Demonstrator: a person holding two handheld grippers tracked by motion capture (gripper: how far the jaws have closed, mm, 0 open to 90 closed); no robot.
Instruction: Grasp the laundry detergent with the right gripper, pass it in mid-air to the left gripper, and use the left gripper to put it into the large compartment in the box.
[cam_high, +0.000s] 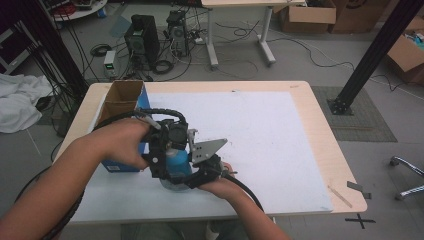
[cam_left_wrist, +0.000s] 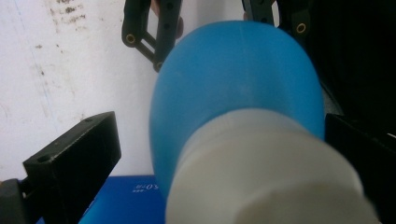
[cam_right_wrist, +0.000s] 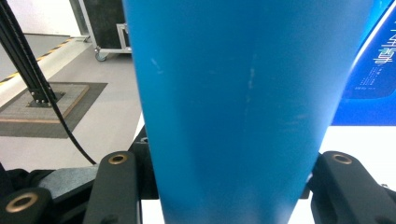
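Two claws meet at the near left part of the tabletop (cam_high: 310, 125), on the white sheet (cam_high: 260, 130). A blue bottle (cam_high: 176, 161) with a white cap (cam_left_wrist: 266, 172) stands between them, just right of a blue box (cam_high: 120, 162).

The right claw (cam_high: 192, 172) comes in from the near side, and its hand (cam_high: 220, 185) is below it. In the right claw's own view, its two black jaws press on both sides of the bottle (cam_right_wrist: 243, 102), so it is clenched on the bottle.

The left claw (cam_high: 162, 150) comes in from the left, held by the left hand (cam_high: 120, 142). In its own view, its jaws stand on each side of the cap. There is a gap at the left jaw, so it looks released. The right claw (cam_left_wrist: 215, 28) shows past the bottle (cam_left_wrist: 233, 74) there, far from the camera.

The box (cam_high: 125, 100) is open at its far end and shows brown inside. Beyond the tabletop, on the floor (cam_high: 300, 65), are black computer cases (cam_high: 142, 40) and cables.
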